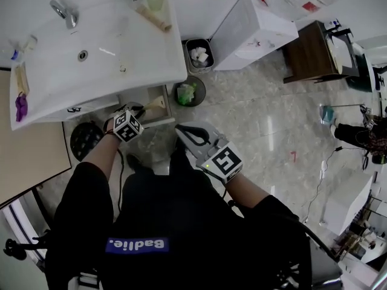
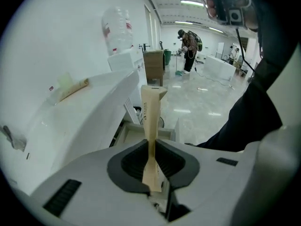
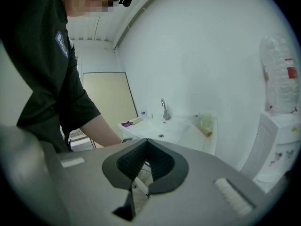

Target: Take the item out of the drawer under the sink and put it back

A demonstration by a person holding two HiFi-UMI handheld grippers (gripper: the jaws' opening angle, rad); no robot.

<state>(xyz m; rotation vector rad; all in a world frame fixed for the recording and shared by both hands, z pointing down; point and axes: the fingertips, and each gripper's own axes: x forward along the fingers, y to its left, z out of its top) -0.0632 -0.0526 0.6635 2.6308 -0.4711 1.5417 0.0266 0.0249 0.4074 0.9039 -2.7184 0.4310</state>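
Between the left claw's (image 2: 151,144) pads, a tan tube (image 2: 150,109) is clamped upright to stand clear of the drawer (image 2: 137,135) beyond; the right claw (image 3: 146,149) is closed and empty.

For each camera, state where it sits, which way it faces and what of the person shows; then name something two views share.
Head view: on the head, facing steeply down at the sink; both arms, left gripper, right gripper show.
Left gripper view: on that gripper, looking past jaws shut on a tan packet across the room; dark clothing shows.
Right gripper view: on that gripper, facing sink and wall; shut empty jaws, a forearm show.
Shared: both gripper views show the water bottle.
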